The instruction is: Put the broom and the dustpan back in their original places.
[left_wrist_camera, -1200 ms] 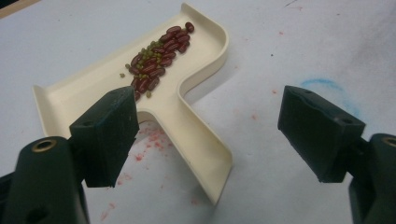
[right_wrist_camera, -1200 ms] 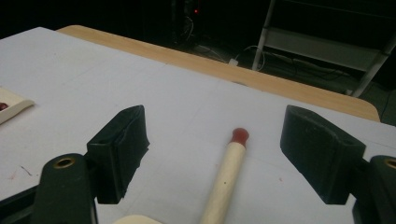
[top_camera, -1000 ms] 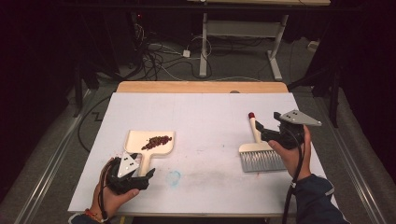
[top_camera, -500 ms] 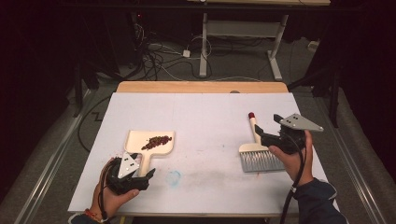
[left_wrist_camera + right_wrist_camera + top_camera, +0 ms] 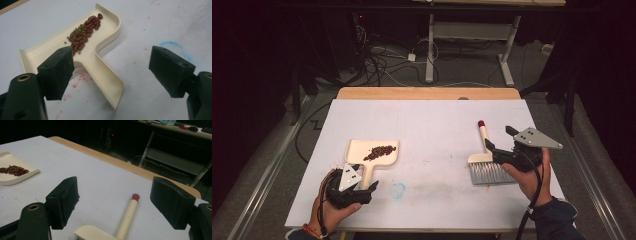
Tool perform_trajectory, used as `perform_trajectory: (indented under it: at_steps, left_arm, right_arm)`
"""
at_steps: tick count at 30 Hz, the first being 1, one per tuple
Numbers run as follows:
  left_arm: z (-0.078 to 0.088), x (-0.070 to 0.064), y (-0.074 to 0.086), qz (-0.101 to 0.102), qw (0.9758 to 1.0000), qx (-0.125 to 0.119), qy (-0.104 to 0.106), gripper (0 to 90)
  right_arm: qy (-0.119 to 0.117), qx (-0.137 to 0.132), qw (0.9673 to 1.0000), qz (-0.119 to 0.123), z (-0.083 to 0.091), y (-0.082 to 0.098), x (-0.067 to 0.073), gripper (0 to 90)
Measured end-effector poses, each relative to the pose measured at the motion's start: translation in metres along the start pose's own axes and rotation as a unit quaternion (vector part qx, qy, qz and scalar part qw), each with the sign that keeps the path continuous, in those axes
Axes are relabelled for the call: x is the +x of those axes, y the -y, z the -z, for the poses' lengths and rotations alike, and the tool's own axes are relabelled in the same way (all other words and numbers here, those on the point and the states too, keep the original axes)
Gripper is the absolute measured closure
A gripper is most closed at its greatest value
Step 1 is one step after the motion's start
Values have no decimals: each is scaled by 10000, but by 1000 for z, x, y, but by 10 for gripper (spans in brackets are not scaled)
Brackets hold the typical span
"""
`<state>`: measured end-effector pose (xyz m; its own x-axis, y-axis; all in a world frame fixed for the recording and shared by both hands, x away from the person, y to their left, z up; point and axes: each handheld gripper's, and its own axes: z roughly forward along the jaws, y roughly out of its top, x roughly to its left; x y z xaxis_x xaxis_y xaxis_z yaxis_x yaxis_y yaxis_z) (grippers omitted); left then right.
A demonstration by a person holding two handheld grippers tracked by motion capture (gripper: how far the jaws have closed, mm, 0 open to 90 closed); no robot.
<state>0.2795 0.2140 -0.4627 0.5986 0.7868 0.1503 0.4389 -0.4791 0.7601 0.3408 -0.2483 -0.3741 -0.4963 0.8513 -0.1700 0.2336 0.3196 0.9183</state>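
Note:
A cream dustpan (image 5: 371,154) lies on the white table at the left, with a pile of red and green beans (image 5: 379,151) in its tray. In the left gripper view the dustpan (image 5: 100,67) points its handle toward me, beans (image 5: 82,36) heaped at the far side. My left gripper (image 5: 371,186) stands open just behind the handle's end, jaws wide on either side (image 5: 112,72). A cream hand brush (image 5: 484,161) with grey bristles and a red-tipped handle lies at the right. My right gripper (image 5: 496,146) is open above it; the handle (image 5: 128,218) runs between the jaws (image 5: 115,202).
A faint blue mark (image 5: 398,190) and red stains sit on the white sheet near the dustpan. The wooden table edge (image 5: 427,93) shows at the back. Cables and a desk frame (image 5: 472,45) stand on the floor beyond.
The right gripper has lifted and pulled back a little from the brush, which lies still on the table. The left gripper and dustpan have barely moved.

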Motion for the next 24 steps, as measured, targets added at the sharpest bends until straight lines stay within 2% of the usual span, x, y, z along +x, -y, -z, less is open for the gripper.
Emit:
perform_trajectory:
  at_steps: [16,24]
  left_arm:
    - [-2,-1,0,-24,10000,38,10,200]
    - [0,-1,0,-46,10000,-6,16,200]
  right_arm:
    - [-196,20,9996,210,11,1,11,228]
    - [-217,9,9994,255,16,4,13,228]
